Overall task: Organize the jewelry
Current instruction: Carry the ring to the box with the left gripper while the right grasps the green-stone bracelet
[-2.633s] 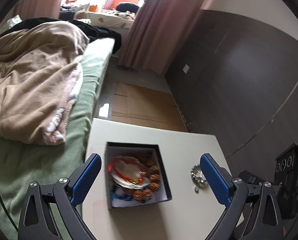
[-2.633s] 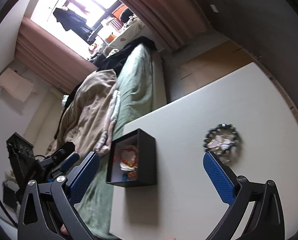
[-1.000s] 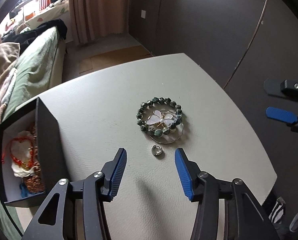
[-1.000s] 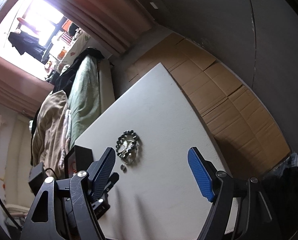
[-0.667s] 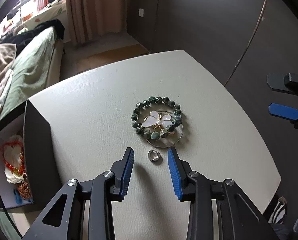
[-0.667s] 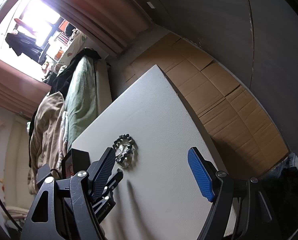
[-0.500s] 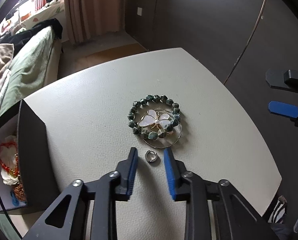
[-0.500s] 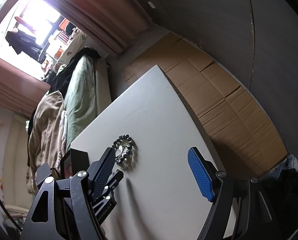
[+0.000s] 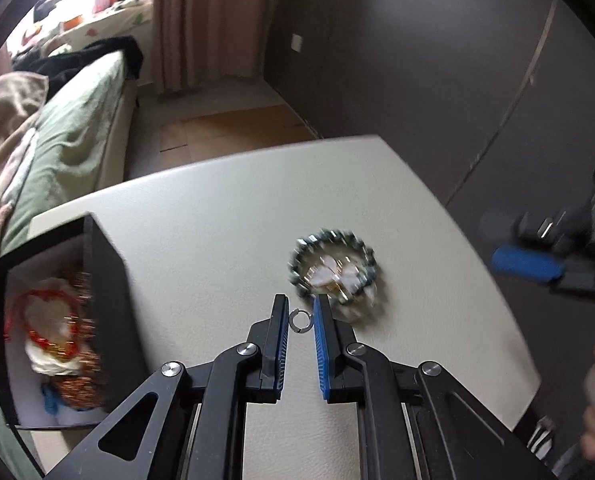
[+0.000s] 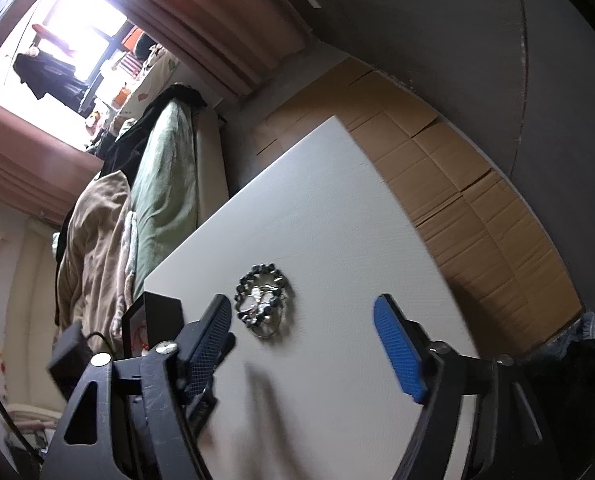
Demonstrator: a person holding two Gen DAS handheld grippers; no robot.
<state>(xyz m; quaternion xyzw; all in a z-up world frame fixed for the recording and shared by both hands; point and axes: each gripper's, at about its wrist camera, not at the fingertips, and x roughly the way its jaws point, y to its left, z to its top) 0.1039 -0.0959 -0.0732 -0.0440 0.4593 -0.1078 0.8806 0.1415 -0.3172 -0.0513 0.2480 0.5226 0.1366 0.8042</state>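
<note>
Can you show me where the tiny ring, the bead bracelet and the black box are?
tiny ring [image 9: 300, 320], left wrist view, its silver band.
bead bracelet [image 9: 297, 262], left wrist view, its left beads.
black box [image 9: 111, 280], left wrist view, its dark side wall.

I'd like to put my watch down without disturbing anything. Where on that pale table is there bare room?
The table is bare on its far half, beyond the black box and the beaded bracelet. It is also bare in front of the right gripper. It is crowded where the left gripper pinches a small ring, close beside the bracelet.
</note>
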